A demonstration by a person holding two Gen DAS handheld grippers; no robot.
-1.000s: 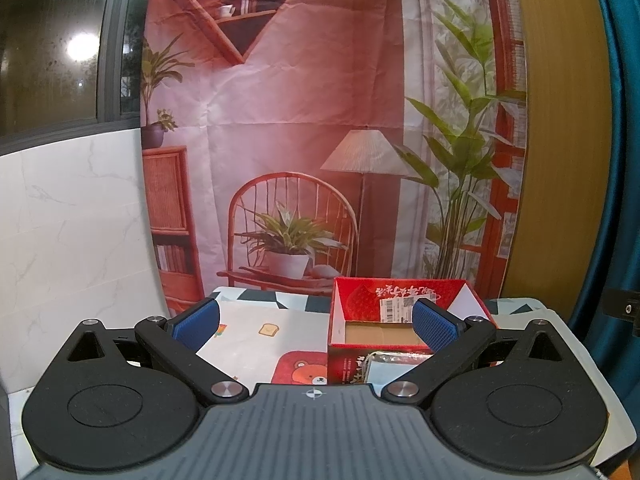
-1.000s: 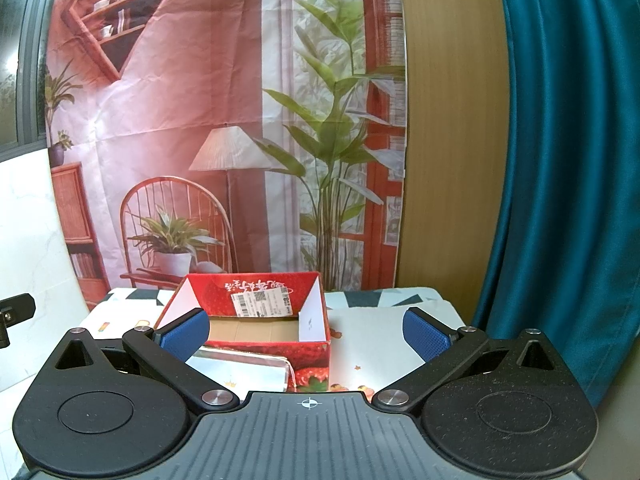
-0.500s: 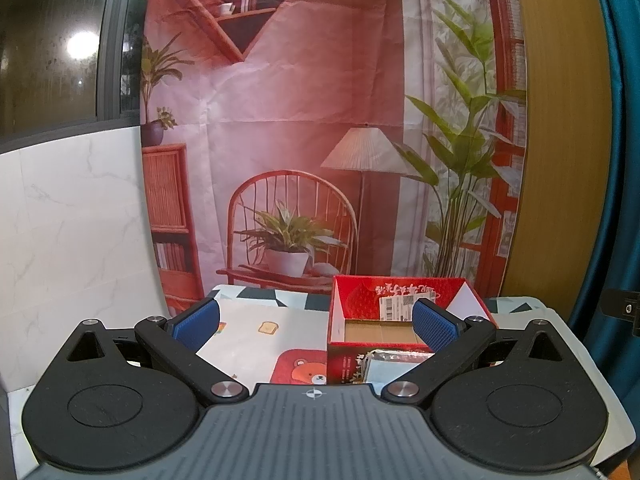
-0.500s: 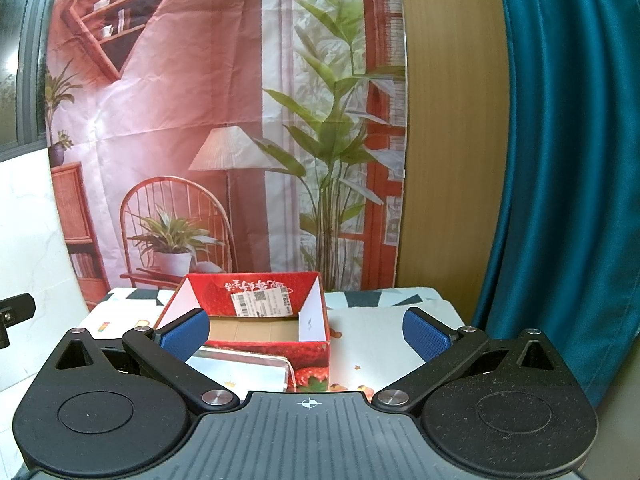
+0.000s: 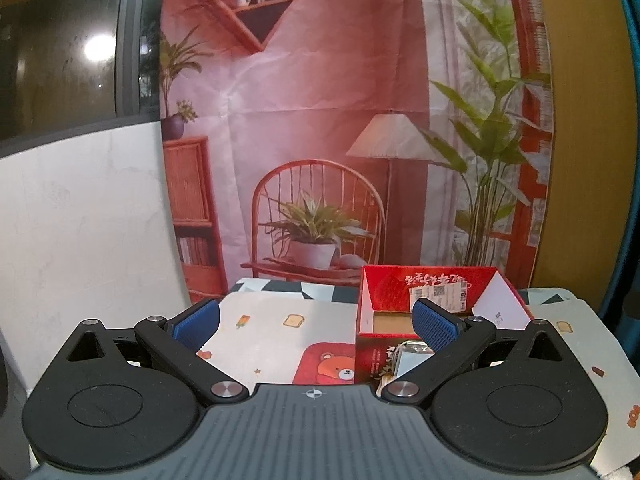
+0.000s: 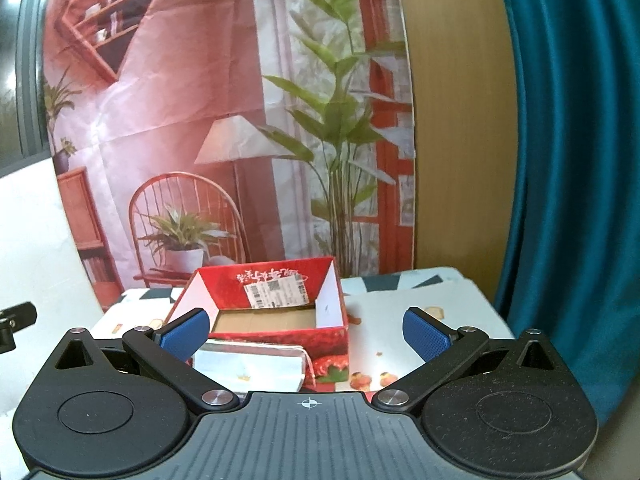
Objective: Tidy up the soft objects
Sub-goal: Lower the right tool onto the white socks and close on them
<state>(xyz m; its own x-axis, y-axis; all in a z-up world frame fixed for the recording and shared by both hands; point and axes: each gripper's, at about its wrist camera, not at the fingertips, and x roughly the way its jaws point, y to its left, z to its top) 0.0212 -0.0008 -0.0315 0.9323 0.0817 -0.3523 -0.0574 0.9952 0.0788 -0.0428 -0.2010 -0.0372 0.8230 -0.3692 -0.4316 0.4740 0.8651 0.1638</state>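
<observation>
An open red cardboard box [image 6: 276, 312] with a white label stands on the table, its brown bottom bare. It also shows in the left wrist view [image 5: 400, 296]. A soft silvery-white pouch [image 6: 252, 364] lies on the table against the box's near side; in the left wrist view the pouch [image 5: 412, 360] is partly hidden by my right finger. My left gripper [image 5: 316, 322] is open and empty, held above the table left of the box. My right gripper [image 6: 306, 330] is open and empty, above the pouch and the box's right corner.
The table wears a white cloth [image 5: 272, 332] with cartoon prints and a red bear patch [image 5: 328, 368]. A printed room backdrop [image 5: 320, 120] hangs behind. A white wall [image 5: 80, 220] stands at the left, a teal curtain [image 6: 568, 160] at the right.
Both views have tilted down slightly and drawn a little nearer the table. The box and the pouch have not moved. Both grippers stay open.
</observation>
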